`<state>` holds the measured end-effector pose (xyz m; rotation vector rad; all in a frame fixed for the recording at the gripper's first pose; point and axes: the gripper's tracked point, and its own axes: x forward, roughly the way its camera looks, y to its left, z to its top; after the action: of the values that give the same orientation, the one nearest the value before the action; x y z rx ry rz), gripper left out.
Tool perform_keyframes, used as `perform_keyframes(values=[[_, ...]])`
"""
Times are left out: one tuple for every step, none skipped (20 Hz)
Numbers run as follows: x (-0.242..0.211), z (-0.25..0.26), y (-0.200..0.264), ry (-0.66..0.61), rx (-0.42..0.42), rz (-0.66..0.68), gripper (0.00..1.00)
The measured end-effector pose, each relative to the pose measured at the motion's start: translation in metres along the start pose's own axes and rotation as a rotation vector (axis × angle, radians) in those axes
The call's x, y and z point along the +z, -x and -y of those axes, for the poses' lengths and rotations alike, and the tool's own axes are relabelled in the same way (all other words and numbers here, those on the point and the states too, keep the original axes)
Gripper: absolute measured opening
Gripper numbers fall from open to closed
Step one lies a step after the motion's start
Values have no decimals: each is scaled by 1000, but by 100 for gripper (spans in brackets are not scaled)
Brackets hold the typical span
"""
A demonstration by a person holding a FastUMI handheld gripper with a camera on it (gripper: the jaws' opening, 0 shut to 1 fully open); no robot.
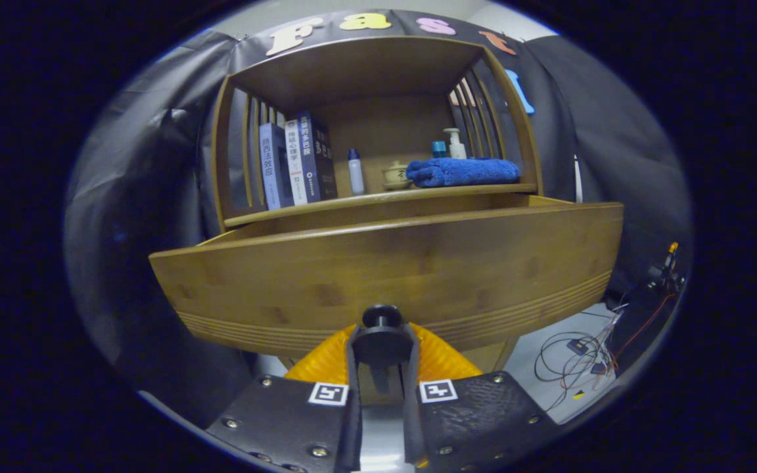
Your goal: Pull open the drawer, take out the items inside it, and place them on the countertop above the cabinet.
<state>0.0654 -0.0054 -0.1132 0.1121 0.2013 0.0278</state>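
The gripper point(382, 345) is pinching the round black knob point(381, 316) of the wide bamboo-wood drawer point(391, 272). Both fingers press on the knob, one from each side, with the knob's disc seated between the fingertips.

The drawer front stands directly ahead of the fingers, at 12 o'clock from the knob. It is a broad wooden panel with fine horizontal grooves along its lower edge. The drawer is pulled out from the cabinet; its side walls run back toward the cabinet body. The drawer's interior is hidden behind the front panel, so its contents cannot be told.

Beyond the drawer, at 12 o'clock, is the open wooden shelf cabinet point(378, 66) with slatted sides. Its countertop board point(378, 197) carries:
- a row of upright dark and light-blue books point(296, 164) at 11 o'clock;
- a small white bottle with a blue cap point(355, 172), just right of the books;
- a small pale ceramic cup point(395, 175) near centre;
- a folded blue towel point(462, 172) at 1 o'clock, touching the cup's right side;
- a white pump bottle point(455, 142) behind the towel.

Loose cables point(582, 351) lie on the floor at 3 o'clock from the fingers.
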Motion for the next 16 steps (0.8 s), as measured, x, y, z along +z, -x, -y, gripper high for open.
perform_keyframes(values=[[-5,0,6,-3,4,-9,25],[-6,0,13,-11,5,-4,25],[-8,0,18,-3,-1,1,25],[-10,-1,24,2,0,2,25],[-13,-2,31,1,8,-1,26],[-15,-5,35,10,18,-2,25],[-15,-4,36,19,20,-4,25],[-15,-1,37,7,26,-11,26],[-16,-3,41,0,31,-6,25],[-16,-2,40,7,35,-9,25],[-17,-3,39,6,38,-1,25],[-16,-3,38,-3,38,-4,26],[-17,-2,37,-8,35,-8,26],[-16,-2,37,-13,36,-19,31],[-19,-2,36,-21,30,-39,37],[-22,-1,35,-26,22,-67,43]])
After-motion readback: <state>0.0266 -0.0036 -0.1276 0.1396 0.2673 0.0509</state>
